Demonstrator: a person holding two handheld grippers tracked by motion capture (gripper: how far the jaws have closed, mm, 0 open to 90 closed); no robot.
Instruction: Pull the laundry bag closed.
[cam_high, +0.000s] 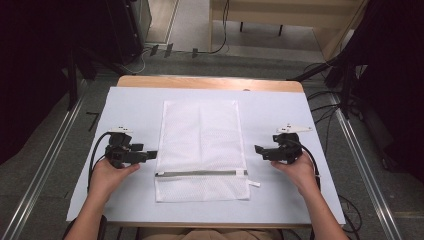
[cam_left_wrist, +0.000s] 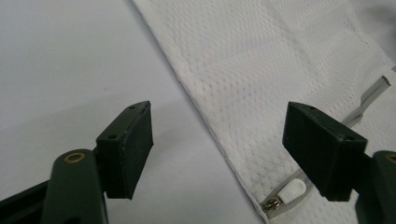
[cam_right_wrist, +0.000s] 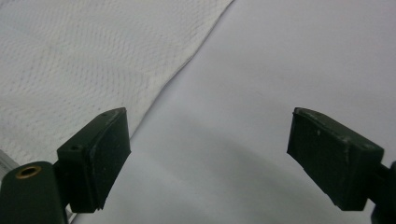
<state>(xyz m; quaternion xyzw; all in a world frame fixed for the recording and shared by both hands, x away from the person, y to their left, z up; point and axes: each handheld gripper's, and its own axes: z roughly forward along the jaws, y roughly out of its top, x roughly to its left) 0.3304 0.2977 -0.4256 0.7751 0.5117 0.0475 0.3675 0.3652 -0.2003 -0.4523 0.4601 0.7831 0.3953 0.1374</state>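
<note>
A white mesh laundry bag (cam_high: 200, 145) lies flat in the middle of the white table cover, with a grey zipper (cam_high: 197, 173) running across its near part. My left gripper (cam_high: 152, 154) hovers just off the bag's left edge, jaws wide apart with nothing between them. In the left gripper view the bag (cam_left_wrist: 261, 79) fills the upper right, and its white zipper pull (cam_left_wrist: 290, 192) lies beside the right jaw; my left gripper (cam_left_wrist: 219, 144) is open. My right gripper (cam_high: 257, 149) stands open just off the bag's right edge. In the right gripper view the bag (cam_right_wrist: 84, 60) lies at the left, and my right gripper (cam_right_wrist: 210, 158) holds nothing.
The white cover (cam_high: 135, 110) spreads over a wooden table (cam_high: 210, 83). A small white tag (cam_high: 254, 184) sticks out at the bag's right side by the zipper end. Cables (cam_high: 325, 100) and dark stands sit on the floor around the table.
</note>
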